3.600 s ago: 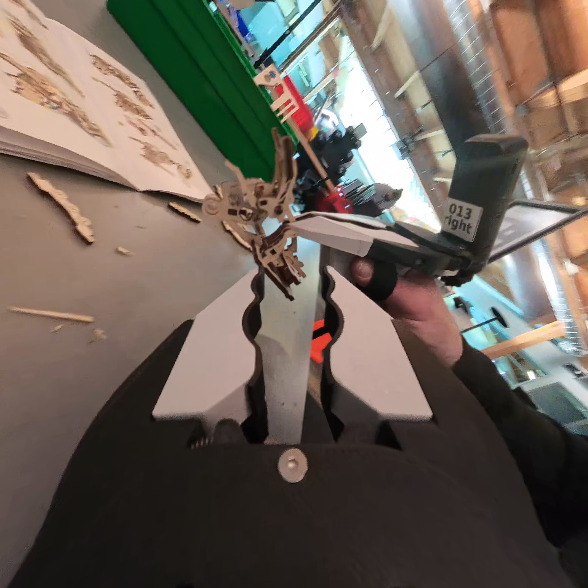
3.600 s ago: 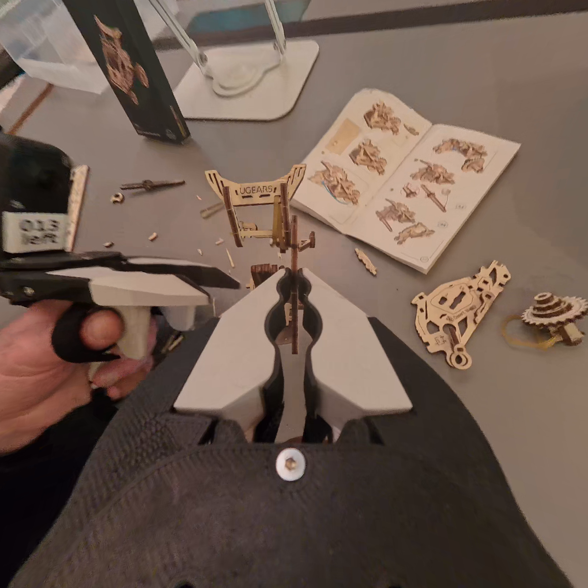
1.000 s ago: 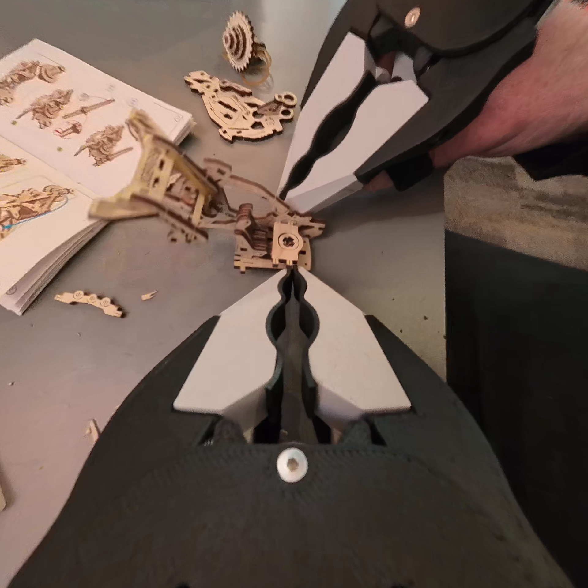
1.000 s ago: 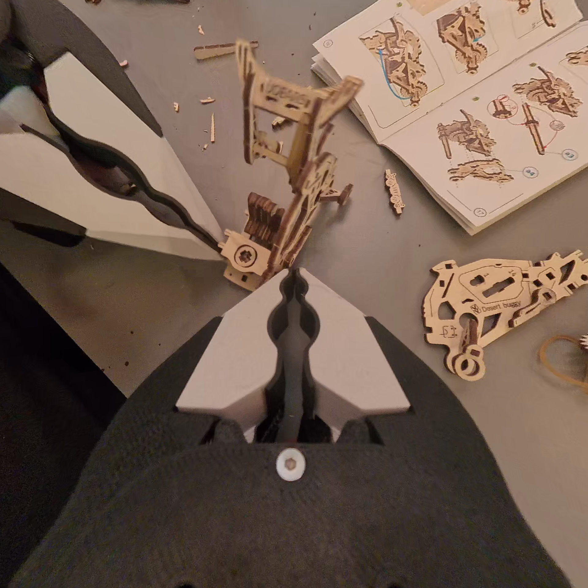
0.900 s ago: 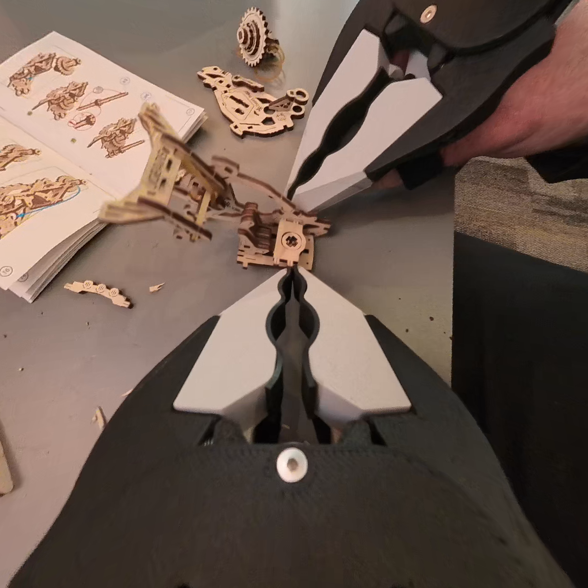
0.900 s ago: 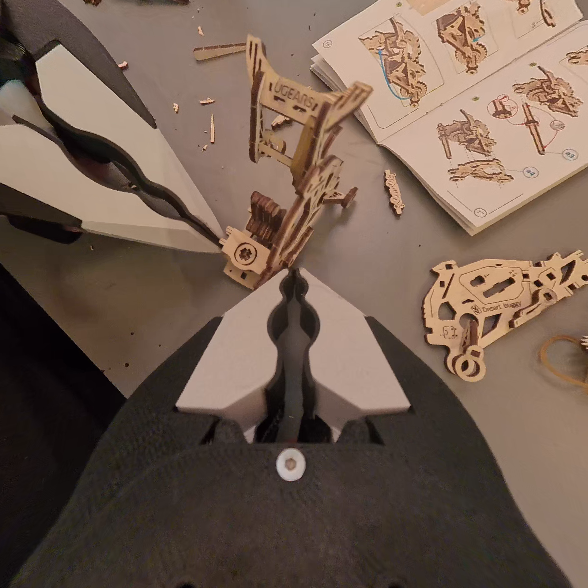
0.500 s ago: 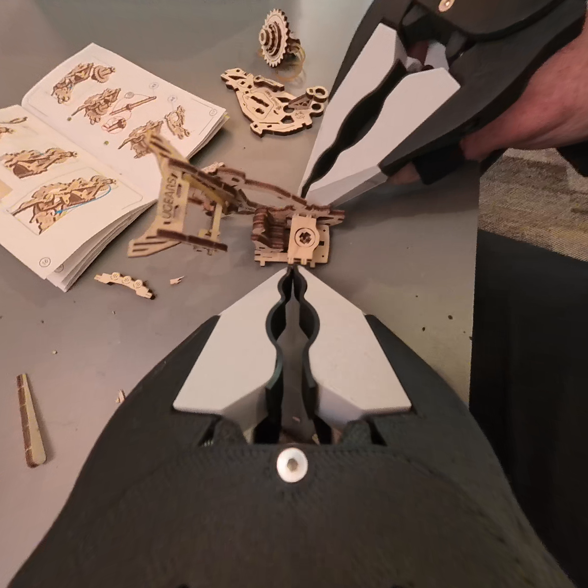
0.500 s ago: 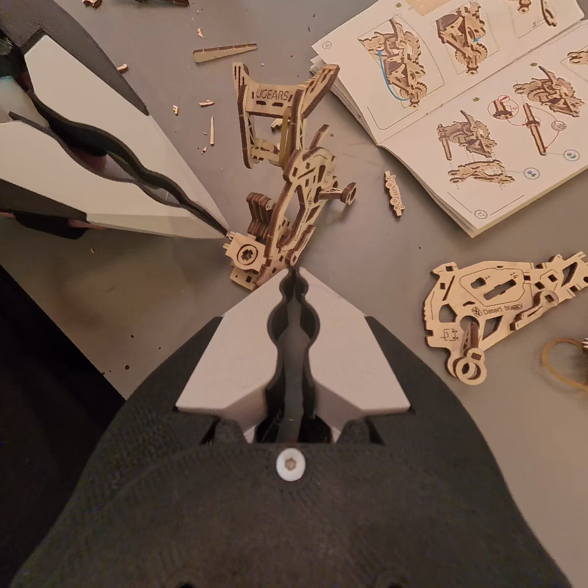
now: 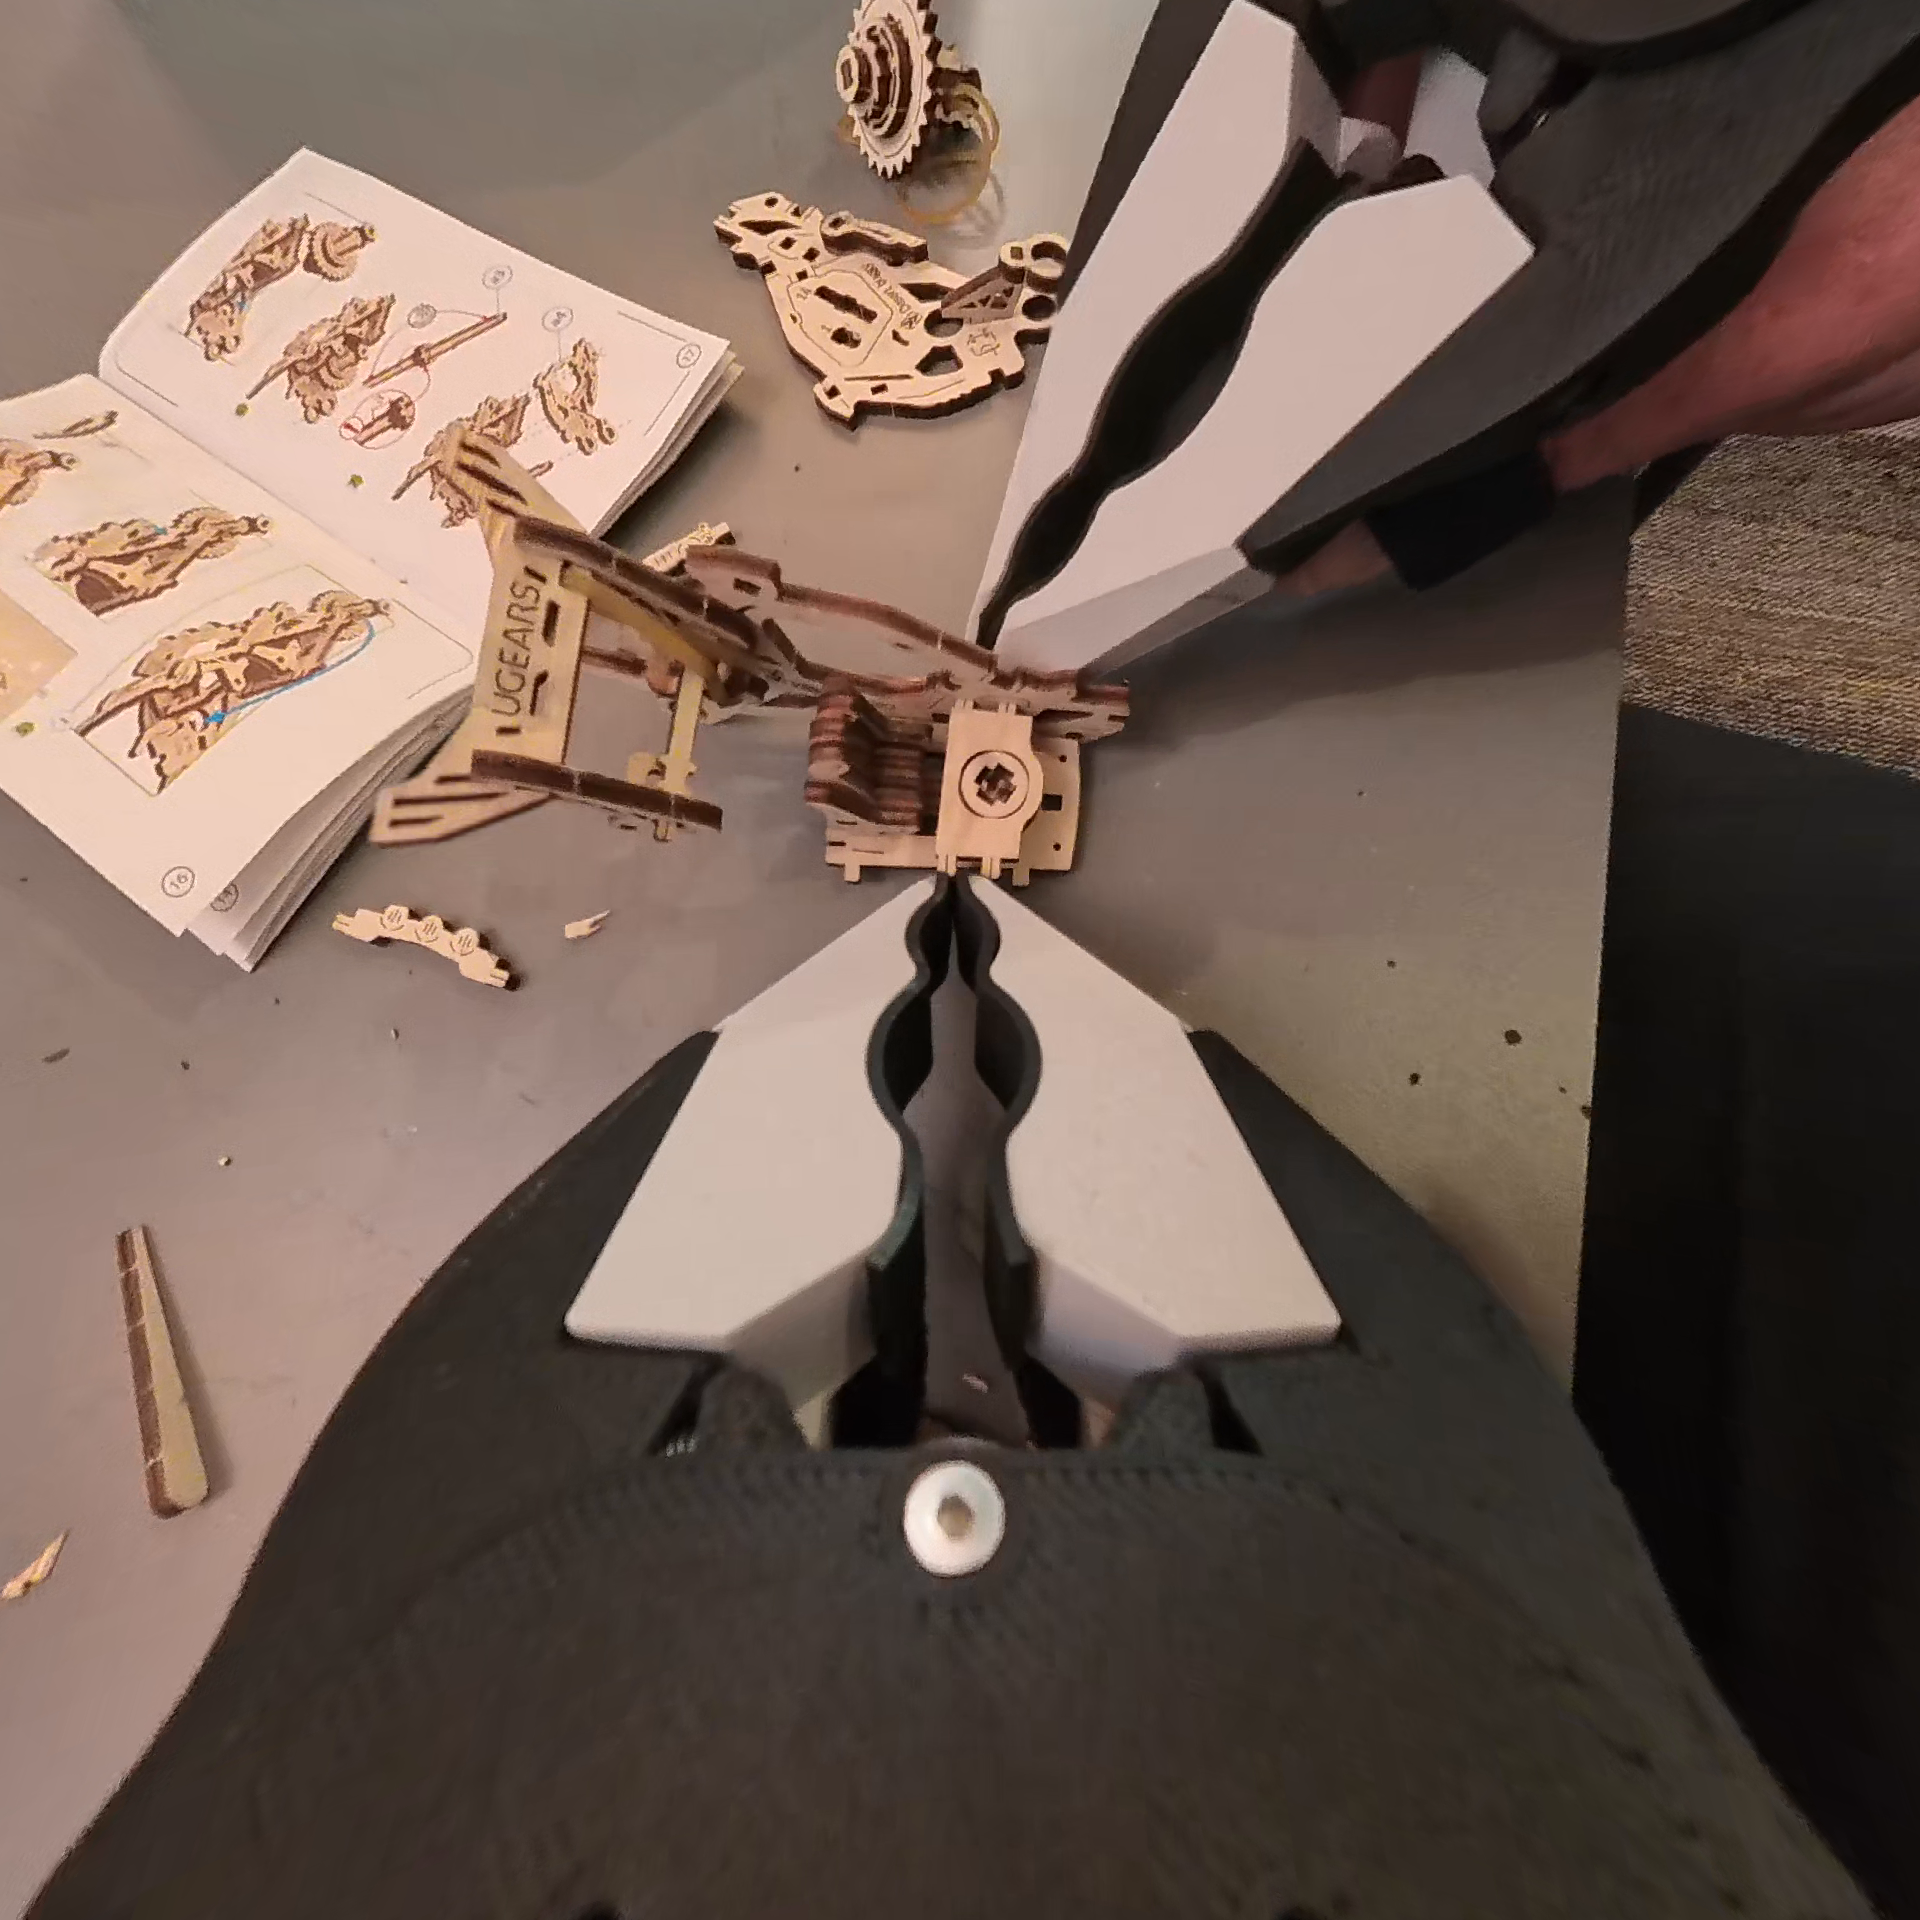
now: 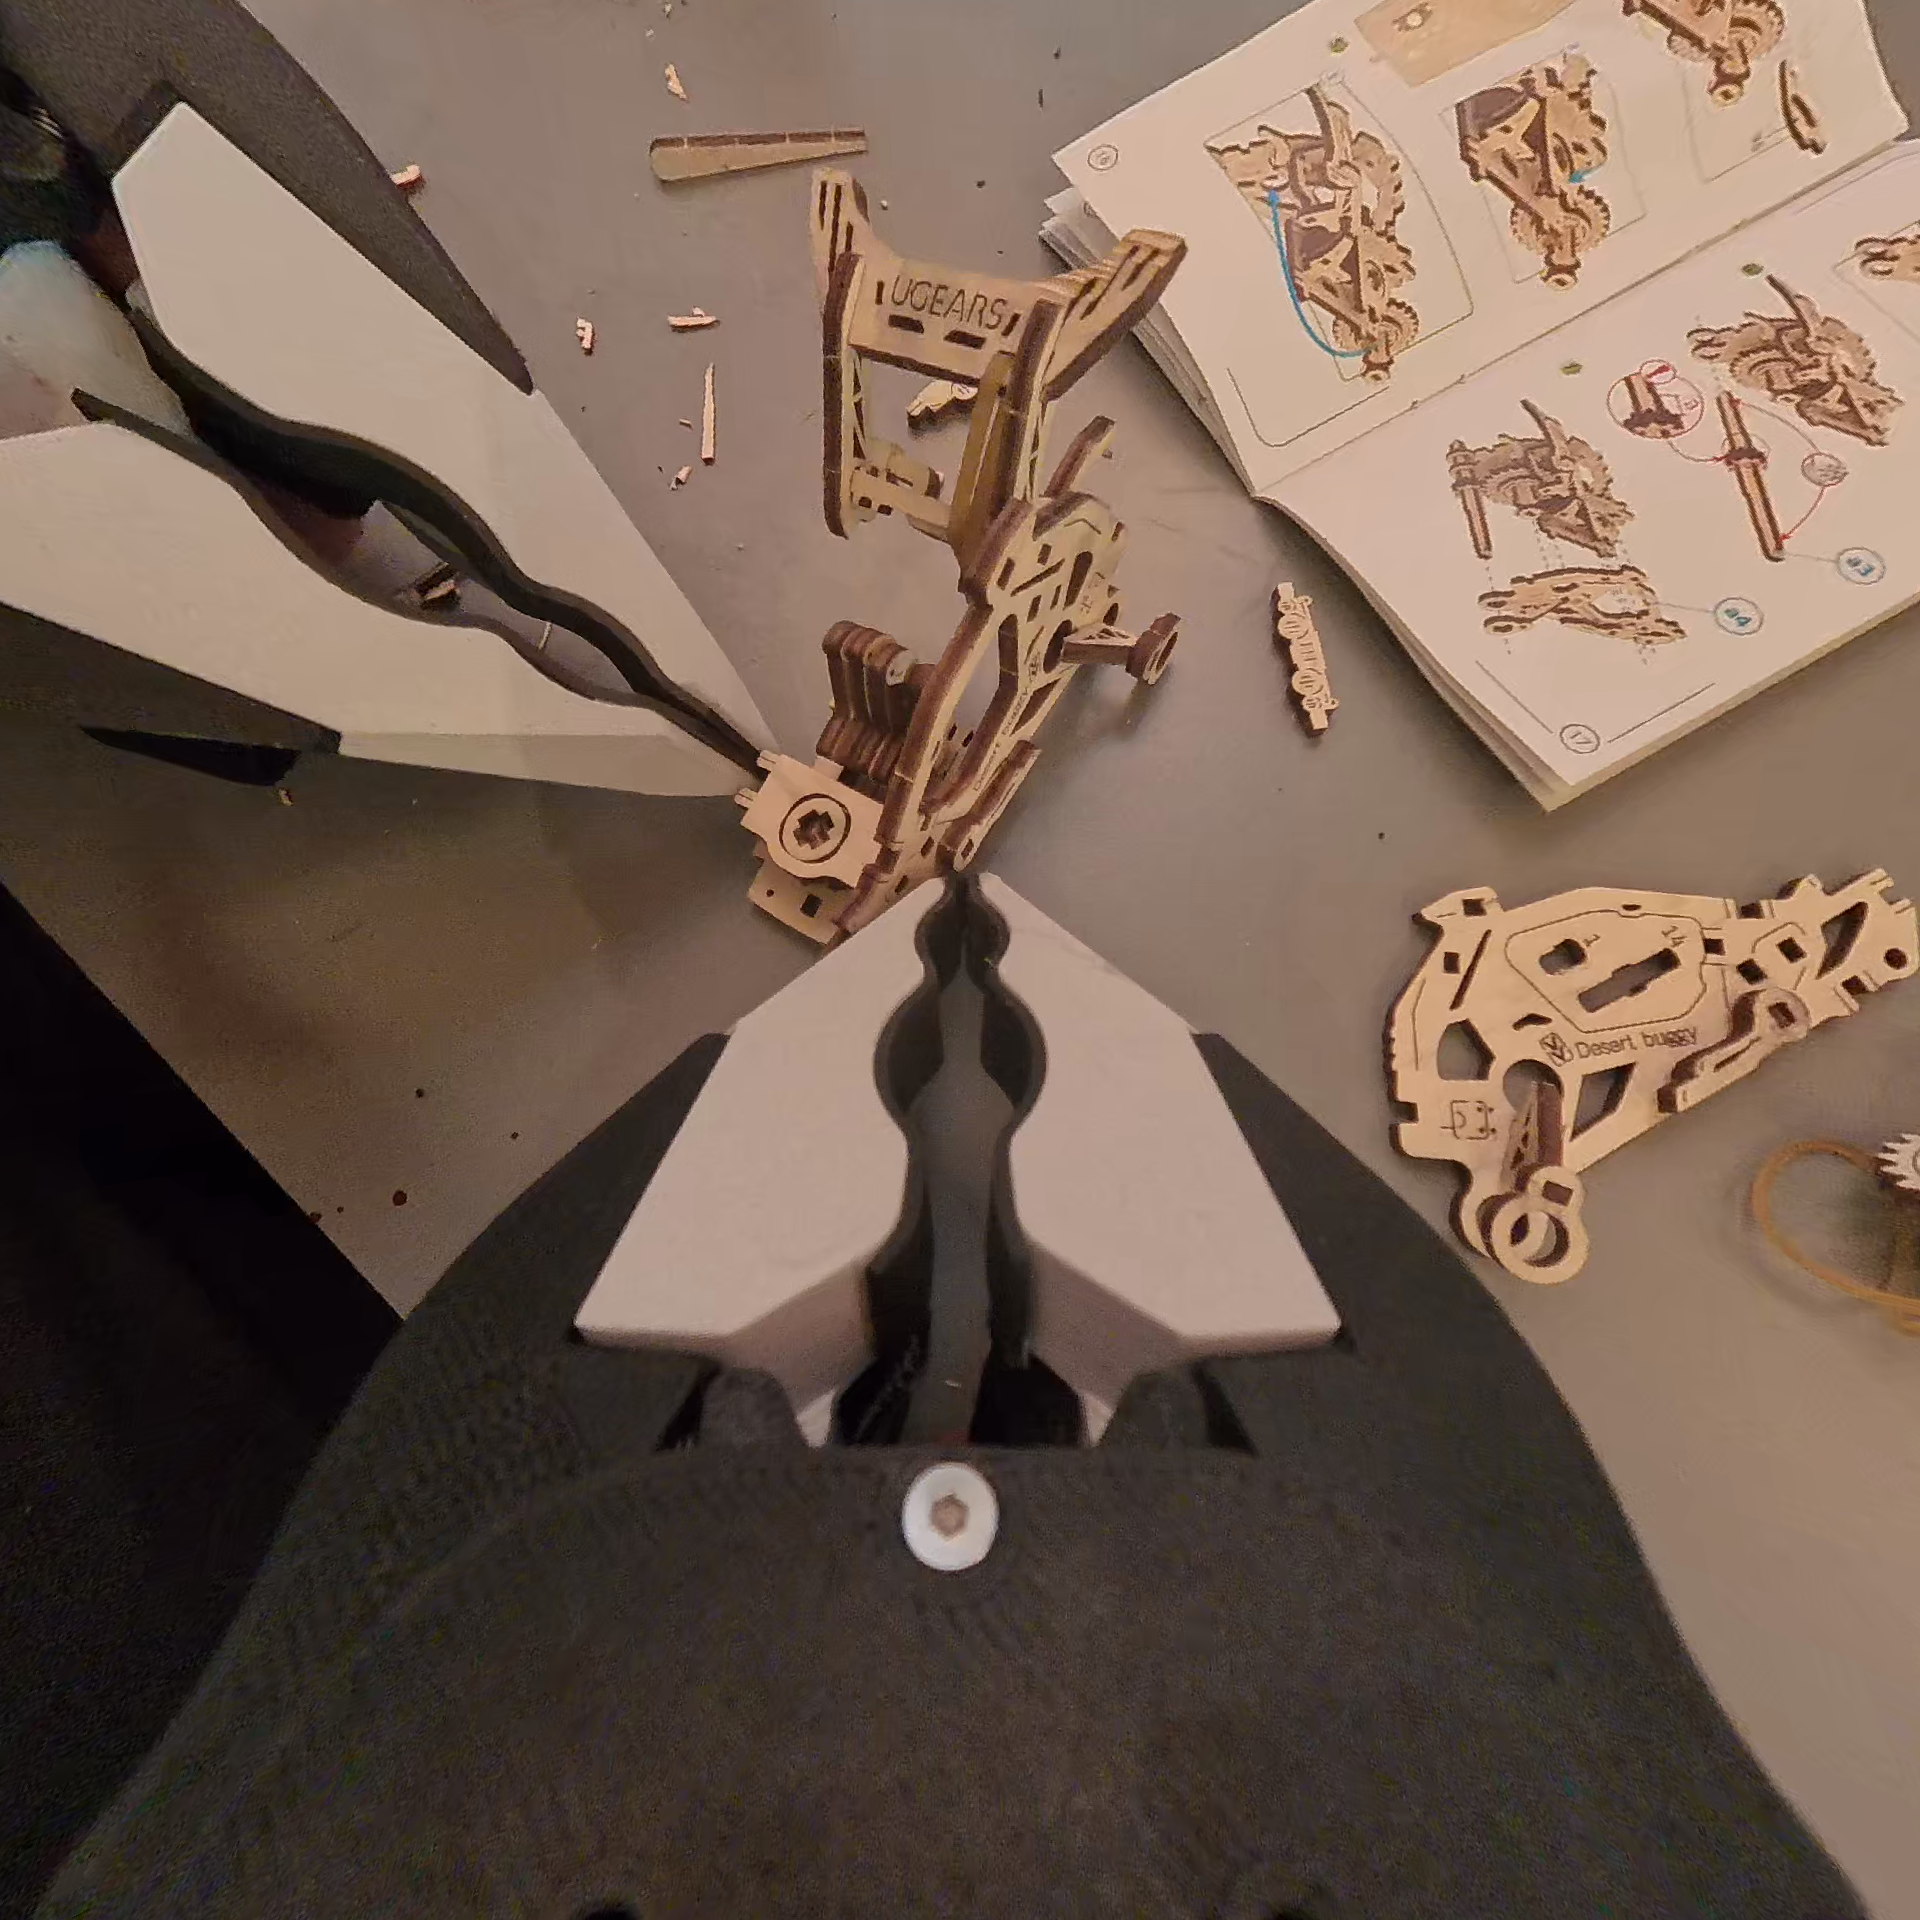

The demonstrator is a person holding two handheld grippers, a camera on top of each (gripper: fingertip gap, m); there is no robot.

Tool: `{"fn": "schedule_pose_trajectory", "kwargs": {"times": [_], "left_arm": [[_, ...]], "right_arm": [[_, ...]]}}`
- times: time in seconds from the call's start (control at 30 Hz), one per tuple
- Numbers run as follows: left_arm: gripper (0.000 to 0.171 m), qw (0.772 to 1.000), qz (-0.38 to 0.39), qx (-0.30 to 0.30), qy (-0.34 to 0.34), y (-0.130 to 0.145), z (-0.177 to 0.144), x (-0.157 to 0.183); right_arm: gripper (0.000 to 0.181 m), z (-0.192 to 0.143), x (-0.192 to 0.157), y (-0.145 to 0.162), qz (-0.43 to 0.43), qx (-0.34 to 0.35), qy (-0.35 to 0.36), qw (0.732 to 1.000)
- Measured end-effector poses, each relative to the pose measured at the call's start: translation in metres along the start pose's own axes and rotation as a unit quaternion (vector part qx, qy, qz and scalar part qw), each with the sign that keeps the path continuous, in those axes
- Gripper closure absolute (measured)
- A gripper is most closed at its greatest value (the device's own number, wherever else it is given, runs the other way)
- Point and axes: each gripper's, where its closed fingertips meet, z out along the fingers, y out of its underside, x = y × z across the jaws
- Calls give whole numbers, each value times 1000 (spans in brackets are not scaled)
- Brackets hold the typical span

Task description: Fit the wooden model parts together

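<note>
The half-built wooden model point(image 9: 862, 639) hangs just above the grey table point(image 9: 312, 1091), held from two sides. My left gripper point(image 9: 954, 885) is shut on a bottom tab of the model's pale end block point(image 9: 997, 790). My right gripper point(image 9: 987, 636) comes in from the upper right, shut on the edge of the model's side plate. In the right wrist view the model point(image 10: 1003, 623) points away, with its lettered frame end point(image 10: 945, 301) farthest. There my right gripper point(image 10: 961, 883) pinches the side plate's lower edge, and my left gripper point(image 10: 753, 764) pinches the end block from the left.
An open instruction booklet point(image 9: 312, 499) point(image 10: 1558, 416) lies beyond the model. A loose wooden side plate point(image 9: 883, 301) point(image 10: 1621, 1049), a gear stack with a rubber band point(image 9: 894, 73), a small curved piece point(image 9: 426, 930), a wedge stick point(image 9: 156, 1371) and wood chips lie around. The table edge point(image 9: 1605, 935) is close on the right. Across from one pair of fingers to the other is roughly 4 cm. From the left gripper's tips to the small curved piece point(image 9: 426, 930) is close to 11 cm.
The left gripper, open and off the model 3.6 s ago, is now shut on its end block. Over the last second the model swung level, with both grippers staying shut on it.
</note>
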Motion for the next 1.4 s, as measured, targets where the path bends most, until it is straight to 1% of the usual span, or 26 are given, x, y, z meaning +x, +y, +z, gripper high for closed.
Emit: {"fn": "schedule_pose_trajectory", "kwargs": {"times": [0.23,0.33,0.43,0.77,0.9,1.13,1.27,1.4], "left_arm": [[171,1000,9,1,-11,-1,0,-1],[171,1000,-1,18,-15,-4,-3,-4],[171,998,-17,51,-15,-13,-8,-8],[171,998,-5,59,-23,-16,-8,-10],[171,998,-2,65,-19,-18,-8,-12],[171,997,23,76,-22,-31,-12,-12],[171,997,46,61,-23,-35,-9,-9],[171,997,51,57,-21,-36,-5,-4]], "right_arm": [[181,0,0,0,-10,0,7,1000],[181,0,0,0,-15,0,12,1000],[181,1,-2,0,-27,-1,15,1000],[181,1,-2,-1,-24,1,13,1000],[181,1,-3,-1,-4,0,-13,1000],[181,0,-3,1,2,-2,-16,1000],[181,-5,-5,6,5,-7,-19,1000],[181,-12,-9,12,23,-11,-42,999]]}}
